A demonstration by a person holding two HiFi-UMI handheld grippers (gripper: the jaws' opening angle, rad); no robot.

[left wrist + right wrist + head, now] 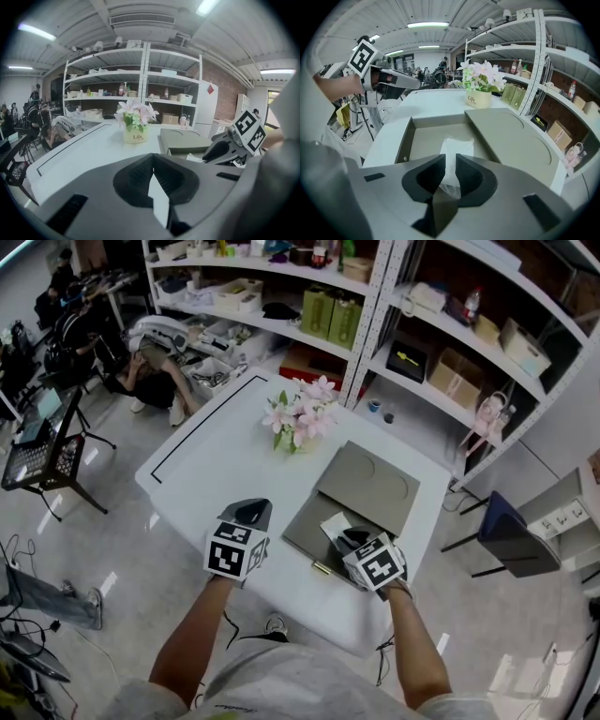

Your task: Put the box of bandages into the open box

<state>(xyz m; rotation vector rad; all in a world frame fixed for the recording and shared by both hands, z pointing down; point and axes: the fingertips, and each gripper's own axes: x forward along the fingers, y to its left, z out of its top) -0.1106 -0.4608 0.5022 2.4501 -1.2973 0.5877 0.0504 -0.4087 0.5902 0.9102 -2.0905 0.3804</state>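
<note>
Two grippers are held over the white table (pixel 211 460). At left, the left gripper (pixel 151 159) hangs above bare tabletop, jaws together with nothing between them. Behind centre stands a pot of pink flowers (pixel 300 418). At right, the right gripper (pixel 447 161) is clamped on the near end of the white wrapped box of bandages (pixel 457 147). The far end of that box projects ahead of the jaws, over the floor of the grey open box (pixel 426 140), beside its flat-lying lid (pixel 511 140).

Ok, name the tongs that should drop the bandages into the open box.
Right. The right tongs grip the box of bandages over the open box; the left tongs are shut, empty, over the table.
</note>
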